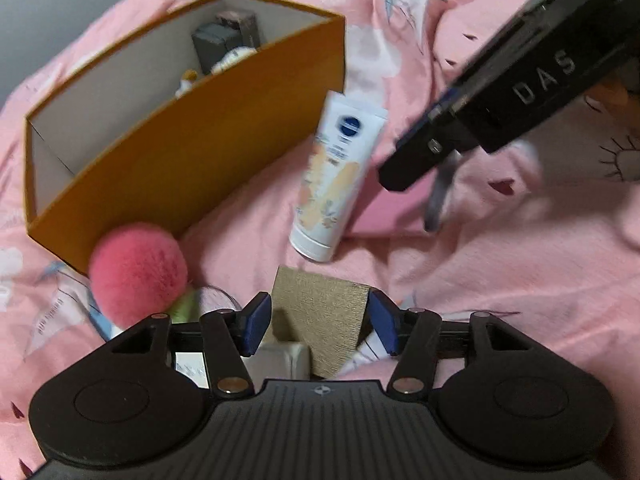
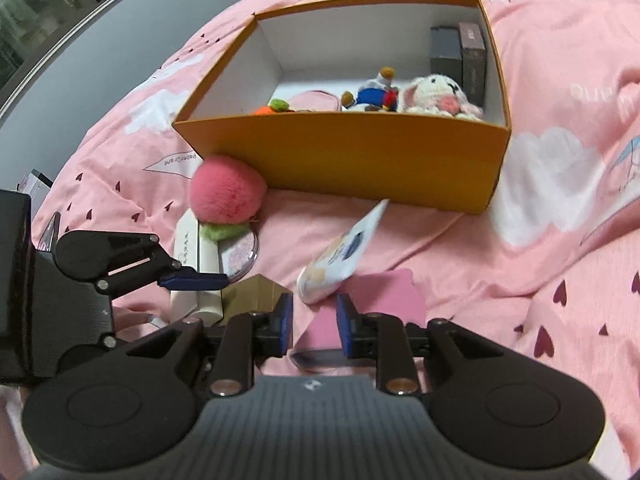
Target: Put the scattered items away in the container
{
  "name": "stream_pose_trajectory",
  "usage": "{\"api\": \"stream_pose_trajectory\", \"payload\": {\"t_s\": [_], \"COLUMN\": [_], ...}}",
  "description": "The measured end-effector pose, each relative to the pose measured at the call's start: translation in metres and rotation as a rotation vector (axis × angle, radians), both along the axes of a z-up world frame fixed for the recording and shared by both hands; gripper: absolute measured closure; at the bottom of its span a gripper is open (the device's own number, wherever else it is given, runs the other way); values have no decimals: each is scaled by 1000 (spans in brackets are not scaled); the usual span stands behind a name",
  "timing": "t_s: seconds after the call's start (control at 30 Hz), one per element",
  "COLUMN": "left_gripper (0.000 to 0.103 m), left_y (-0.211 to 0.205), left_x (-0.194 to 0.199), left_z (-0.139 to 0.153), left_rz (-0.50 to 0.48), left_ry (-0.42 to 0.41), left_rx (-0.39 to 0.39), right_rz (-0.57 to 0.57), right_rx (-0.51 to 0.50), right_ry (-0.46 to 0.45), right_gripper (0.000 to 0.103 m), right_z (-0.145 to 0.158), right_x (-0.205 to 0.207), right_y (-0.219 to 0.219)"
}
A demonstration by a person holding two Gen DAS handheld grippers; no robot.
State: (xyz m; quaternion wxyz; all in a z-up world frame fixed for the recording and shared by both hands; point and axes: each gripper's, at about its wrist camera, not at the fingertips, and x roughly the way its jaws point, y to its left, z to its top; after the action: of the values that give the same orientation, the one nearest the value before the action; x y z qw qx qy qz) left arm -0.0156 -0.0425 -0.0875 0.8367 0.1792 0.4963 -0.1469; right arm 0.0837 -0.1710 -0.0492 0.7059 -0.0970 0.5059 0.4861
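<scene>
So the orange cardboard box [image 2: 344,160] sits on the pink printed bedspread [image 2: 560,220], open at the top. Already inside it: a white crocheted bunny [image 2: 438,98], a little duck plush in blue [image 2: 376,94], something orange and green at the near left, and two dark boxes [image 2: 460,56] standing against the right wall.

Still loose on the bed: a fluffy pink pom-pom [image 2: 226,192] touching the box's front corner, a white cream tube [image 1: 340,176] lying just beside the box, a white rectangular case [image 2: 196,268] and a round glittery compact [image 2: 240,258] under the pom-pom.

Left gripper [image 1: 318,326] has its jaws spread apart around a gold-brown folded card box [image 1: 324,316]; the right pad looks to be touching its edge, the left pad stands off it, so nothing's clamped.

Right gripper [image 2: 314,322] is over a pink card [image 2: 380,300], jaws parted a bit, nothing pinched that I can see. The tube's cap end is just in front of them.
</scene>
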Motion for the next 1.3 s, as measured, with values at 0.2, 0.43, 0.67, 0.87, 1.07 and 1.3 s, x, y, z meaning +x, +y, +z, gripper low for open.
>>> {"api": "stream_pose_trajectory", "payload": {"t_s": [0.2,0.43,0.67,0.87,1.07,1.3], "left_gripper": [41,50,51,50,48,47], "left_y": [18,51,62,64,77,99], "left_x": [15,32,28,20,5,-8], "left_z": [5,13,24,32,37,35], "left_rz": [101,263,273,234,268,368], "left_ry": [-38,-61,-53,-23,-16,-8], "left_rx": [-36,-77,-205,-297,-254,-261], "right_rz": [-31,-23,-94,-163,-171,-139], "right_rx": [-8,-2,-54,-85,-116,-125], "right_ry": [3,10,-16,63,141,236], "right_gripper": [75,74,63,56,50,46], "right_z": [-3,-5,-9,-20,-30,-43], "right_x": [5,6,21,36,39,42], "right_y": [-5,0,-10,-26,-29,-22]}}
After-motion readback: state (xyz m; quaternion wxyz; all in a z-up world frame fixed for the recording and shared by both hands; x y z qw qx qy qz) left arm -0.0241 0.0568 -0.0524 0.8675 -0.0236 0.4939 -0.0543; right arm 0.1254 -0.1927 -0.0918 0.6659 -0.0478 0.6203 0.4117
